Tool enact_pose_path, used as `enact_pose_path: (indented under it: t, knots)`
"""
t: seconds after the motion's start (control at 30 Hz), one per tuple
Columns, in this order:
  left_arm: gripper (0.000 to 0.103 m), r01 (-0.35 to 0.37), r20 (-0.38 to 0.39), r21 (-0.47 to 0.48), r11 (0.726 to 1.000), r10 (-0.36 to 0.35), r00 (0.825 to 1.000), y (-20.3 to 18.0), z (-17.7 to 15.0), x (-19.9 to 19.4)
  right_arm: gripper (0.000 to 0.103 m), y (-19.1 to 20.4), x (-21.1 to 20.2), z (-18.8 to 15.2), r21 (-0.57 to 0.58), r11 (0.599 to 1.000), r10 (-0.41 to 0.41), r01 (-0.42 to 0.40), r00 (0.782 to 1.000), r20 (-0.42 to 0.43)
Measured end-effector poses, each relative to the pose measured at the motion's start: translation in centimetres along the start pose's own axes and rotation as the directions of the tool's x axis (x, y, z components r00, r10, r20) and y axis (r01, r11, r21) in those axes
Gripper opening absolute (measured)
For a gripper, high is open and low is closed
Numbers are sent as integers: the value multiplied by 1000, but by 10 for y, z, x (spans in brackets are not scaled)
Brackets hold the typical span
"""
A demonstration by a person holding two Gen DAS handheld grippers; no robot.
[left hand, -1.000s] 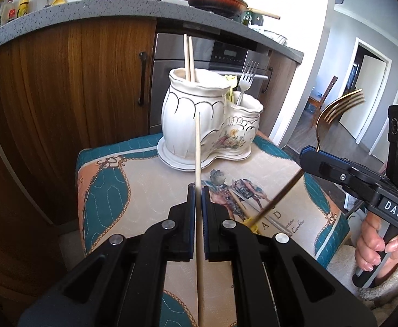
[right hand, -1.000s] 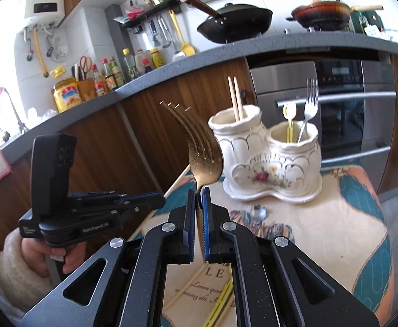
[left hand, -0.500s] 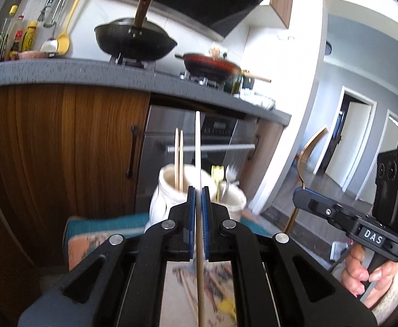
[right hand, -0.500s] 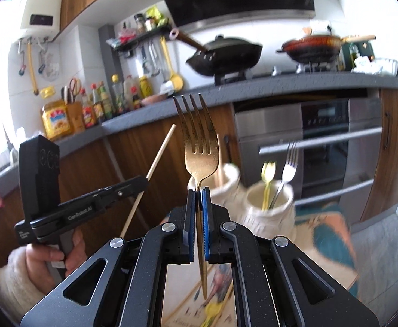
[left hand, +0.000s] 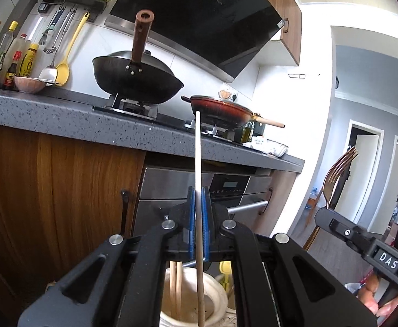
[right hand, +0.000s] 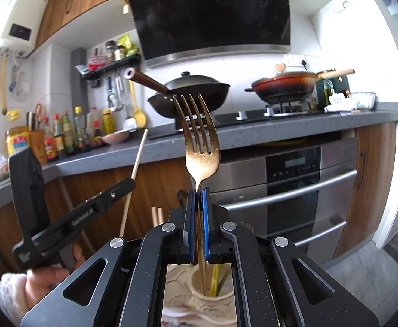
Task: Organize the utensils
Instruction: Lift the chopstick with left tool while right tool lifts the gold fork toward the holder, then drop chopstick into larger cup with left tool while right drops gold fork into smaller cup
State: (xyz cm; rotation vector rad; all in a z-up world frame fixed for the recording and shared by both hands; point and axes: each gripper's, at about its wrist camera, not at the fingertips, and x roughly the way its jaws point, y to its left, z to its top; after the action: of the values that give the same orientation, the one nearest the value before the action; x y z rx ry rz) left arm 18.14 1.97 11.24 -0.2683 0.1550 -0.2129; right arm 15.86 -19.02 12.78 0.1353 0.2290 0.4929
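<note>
- Behind everything, the grey stone counter [left hand: 63,114] runs across both views, with a black wok [left hand: 137,81] and a red pan [left hand: 220,110] on the stove at its back edge; these are not part of the job.
- Below the grippers stands the white ceramic utensil holder [left hand: 190,302], which has two cups. It looks heavy and stable, but it is brittle, so I would not knock a utensil hard on its rim.
- In the left wrist view, its larger cup already has two chopsticks [left hand: 175,286] in it. In the right wrist view, the smaller cup [right hand: 212,291] has a yellow utensil inside.
- The left gripper [left hand: 197,229] is clenched on a single pale chopstick [left hand: 197,152], near its middle. The stick stands almost upright, and its lower end hangs over the mouth of the larger cup.
- I judge the chopstick to be light, stiff and smooth. It can turn between the pads, so a hold near the middle keeps it straight.
- The right gripper [right hand: 198,226] is clamped on the thin neck of a gold fork [right hand: 200,141], tines up, with the handle end hanging over the smaller cup.
- The fork seems heavier and slippery metal. The narrow neck gives the pads a sure place.
</note>
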Motion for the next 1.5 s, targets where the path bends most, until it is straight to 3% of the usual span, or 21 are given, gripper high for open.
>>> enact_pose_path:
  t: [0.37,0.73,1.03,1.13,1.2,1.5]
  knots:
    - [4,-28,-31,39,999,29,999,7,-25,17,6,-15,30,-24,27,999,-34,35,998,-46]
    - [4,-61,-68,114,992,69,995,12,-40,-8,6,-26,35,-47,44,998,-48,53,993,-106]
    - [5,-86,-130,92,992,98,987,26,-47,-18,6,-36,46,-60,83,994,-50,66,983,-178]
    - [12,-93,-148,89,992,105,983,29,-50,-20,6,-38,48,-60,85,994,-58,74,981,-183]
    - [21,-100,-149,89,991,112,982,31,-52,-22,6,-39,50,-60,87,993,-60,77,981,-187]
    - [29,-93,-161,91,991,107,981,33,-54,-24,7,-41,56,-58,87,991,-86,105,976,-199]
